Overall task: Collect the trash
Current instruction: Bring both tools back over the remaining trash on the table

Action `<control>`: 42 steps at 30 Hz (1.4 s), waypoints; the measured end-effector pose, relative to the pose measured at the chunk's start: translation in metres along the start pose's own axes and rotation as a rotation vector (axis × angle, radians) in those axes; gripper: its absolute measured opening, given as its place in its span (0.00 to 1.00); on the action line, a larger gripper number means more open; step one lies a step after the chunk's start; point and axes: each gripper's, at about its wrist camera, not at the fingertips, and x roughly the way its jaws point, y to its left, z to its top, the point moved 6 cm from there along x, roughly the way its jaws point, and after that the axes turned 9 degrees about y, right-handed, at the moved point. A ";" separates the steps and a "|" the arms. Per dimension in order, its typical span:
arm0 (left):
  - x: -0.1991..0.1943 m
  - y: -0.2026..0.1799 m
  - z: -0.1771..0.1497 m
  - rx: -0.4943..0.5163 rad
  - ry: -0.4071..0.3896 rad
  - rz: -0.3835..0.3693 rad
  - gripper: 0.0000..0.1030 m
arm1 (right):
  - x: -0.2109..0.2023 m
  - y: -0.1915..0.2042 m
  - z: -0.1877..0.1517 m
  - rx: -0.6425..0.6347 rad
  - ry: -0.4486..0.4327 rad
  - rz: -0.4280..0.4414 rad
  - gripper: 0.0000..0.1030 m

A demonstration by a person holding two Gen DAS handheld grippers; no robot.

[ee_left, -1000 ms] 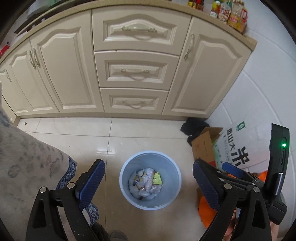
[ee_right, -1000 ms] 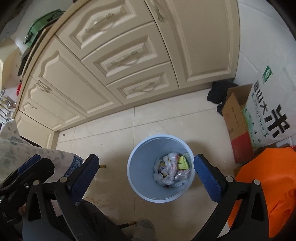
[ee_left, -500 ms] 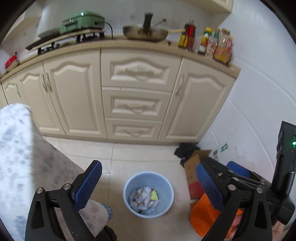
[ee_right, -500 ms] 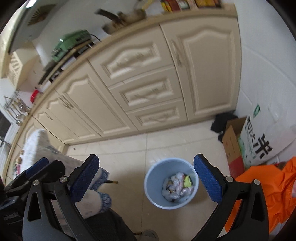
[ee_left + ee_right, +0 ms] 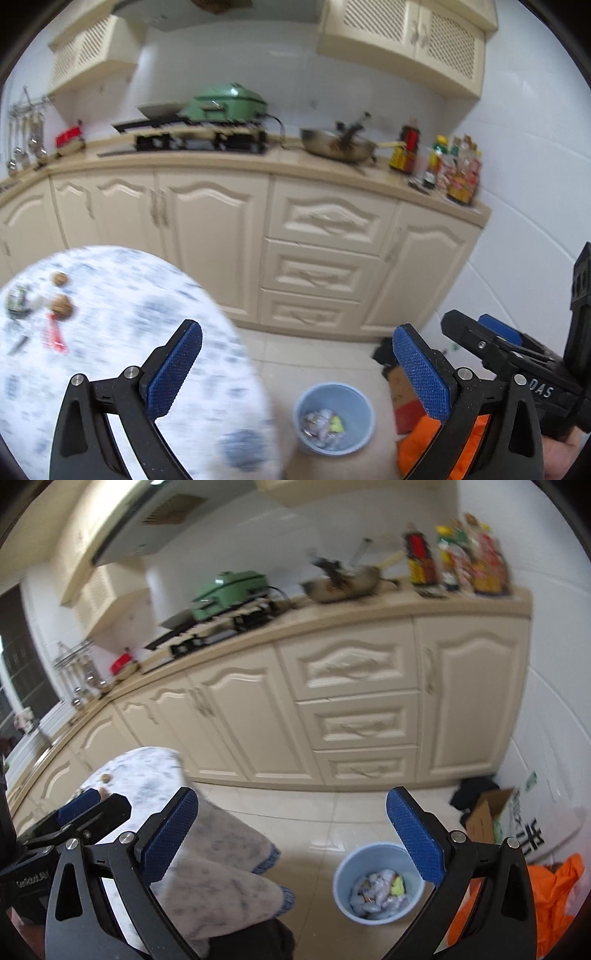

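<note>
- On left wrist view: left gripper (image 5: 295,365) jaws wide apart, holding nothing. Camera has swung up off the floor; round table (image 5: 122,325) with scraps (image 5: 55,317) now in frame. Reads as drop done, heading back for more trash.
- Blue bin (image 5: 334,417) sits low on the floor, part full. Table items motion-blurred, can't ID.
- On right wrist view: right gripper (image 5: 291,830) equally wide, empty. Bin (image 5: 378,882) lower right; tablecloth (image 5: 207,834) hides the tabletop.

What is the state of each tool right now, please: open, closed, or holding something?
Left tool: open, holding nothing.
Right tool: open, holding nothing.
</note>
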 end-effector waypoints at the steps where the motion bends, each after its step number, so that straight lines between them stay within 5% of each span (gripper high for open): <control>1: -0.012 0.010 -0.003 -0.006 -0.012 0.016 0.99 | -0.001 0.012 0.000 -0.017 -0.004 0.010 1.00; 12: -0.115 0.076 -0.029 -0.062 -0.120 0.172 0.99 | -0.009 0.135 0.002 -0.192 -0.035 0.114 1.00; 23: -0.174 0.137 -0.061 -0.135 -0.174 0.318 0.99 | 0.020 0.252 -0.007 -0.362 0.011 0.211 1.00; 32: -0.172 0.195 -0.071 -0.222 -0.131 0.398 0.99 | 0.074 0.314 -0.026 -0.447 0.109 0.234 1.00; 42: -0.108 0.281 -0.059 -0.279 0.019 0.414 0.99 | 0.162 0.353 -0.047 -0.525 0.267 0.216 1.00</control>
